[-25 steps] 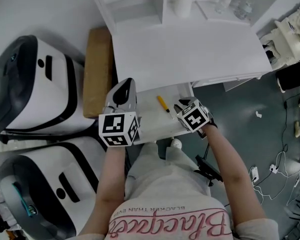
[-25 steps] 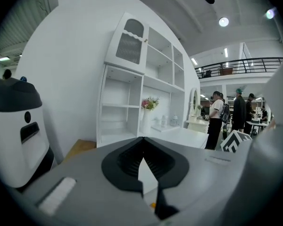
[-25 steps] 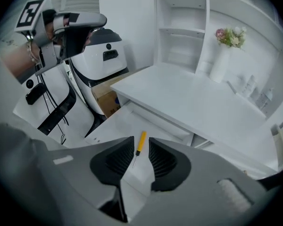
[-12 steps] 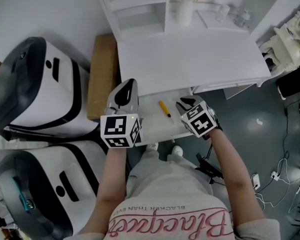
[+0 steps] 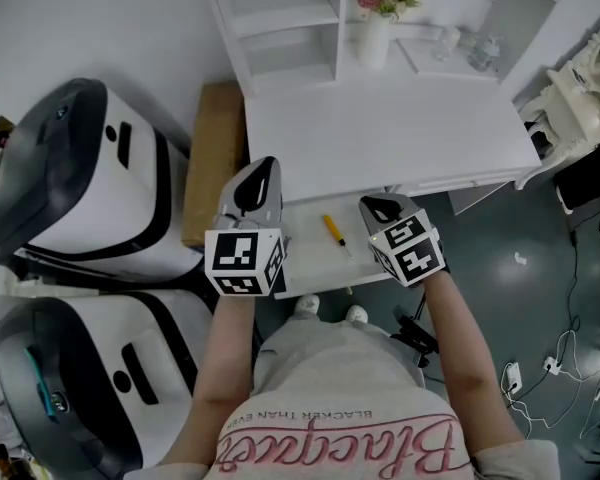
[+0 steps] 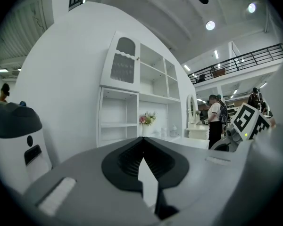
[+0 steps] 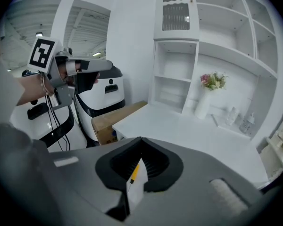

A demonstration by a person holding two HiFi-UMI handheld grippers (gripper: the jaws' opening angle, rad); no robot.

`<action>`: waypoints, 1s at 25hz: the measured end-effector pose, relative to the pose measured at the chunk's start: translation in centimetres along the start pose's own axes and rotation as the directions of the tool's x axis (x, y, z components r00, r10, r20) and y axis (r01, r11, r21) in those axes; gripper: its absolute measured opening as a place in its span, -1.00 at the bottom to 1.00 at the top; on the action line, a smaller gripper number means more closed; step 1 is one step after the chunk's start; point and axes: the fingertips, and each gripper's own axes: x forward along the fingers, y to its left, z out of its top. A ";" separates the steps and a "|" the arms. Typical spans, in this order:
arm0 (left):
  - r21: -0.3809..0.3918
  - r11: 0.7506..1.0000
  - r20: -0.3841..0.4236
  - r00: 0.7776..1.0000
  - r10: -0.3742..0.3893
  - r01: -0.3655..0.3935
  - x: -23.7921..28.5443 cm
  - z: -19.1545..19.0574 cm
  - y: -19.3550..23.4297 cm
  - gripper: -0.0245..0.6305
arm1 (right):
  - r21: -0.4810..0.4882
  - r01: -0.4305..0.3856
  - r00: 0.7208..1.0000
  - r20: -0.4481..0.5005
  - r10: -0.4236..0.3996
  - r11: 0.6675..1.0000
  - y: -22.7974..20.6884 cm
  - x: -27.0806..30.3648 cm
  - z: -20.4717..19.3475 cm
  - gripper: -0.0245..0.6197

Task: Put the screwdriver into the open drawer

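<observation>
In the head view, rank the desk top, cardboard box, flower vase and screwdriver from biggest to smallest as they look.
1. desk top
2. cardboard box
3. flower vase, set farther back, so it may look smaller than it is
4. screwdriver, clearly smallest

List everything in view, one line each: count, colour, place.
desk: 1, white, centre, shelves at back
drawer: 1, white, open under the desk's front edge
screwdriver: 1, yellow handle, lying in the drawer
vase: 1, white, pink flowers, back of desk
bottles: a few, clear, back right of desk
cardboard box: 1, brown, left of desk
machines: 2, white and black, far left
cables: several, floor at right
shoes: 2, white, below the drawer
left tool: 1, grey, over drawer's left end, shut, empty
right tool: 1, grey, over drawer's right end, jaws just closed, empty
</observation>
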 end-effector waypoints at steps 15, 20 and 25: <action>0.066 0.998 0.095 0.995 -0.013 0.007 -0.4 4.1 -0.6 -0.89 | 0.065 0.055 0.968 0.242 -0.069 0.996 -0.7 -5.0 6.2 -0.92; 0.079 0.997 0.124 0.992 -0.014 0.004 -0.6 5.3 -0.9 -0.89 | 0.034 0.119 0.932 0.340 -0.123 0.992 -1.3 -7.6 8.6 -0.92; 0.092 0.996 0.156 0.988 -0.017 0.003 -0.8 6.6 -1.2 -0.89 | 0.052 0.135 0.896 0.419 -0.144 0.989 -1.9 -9.8 10.8 -0.92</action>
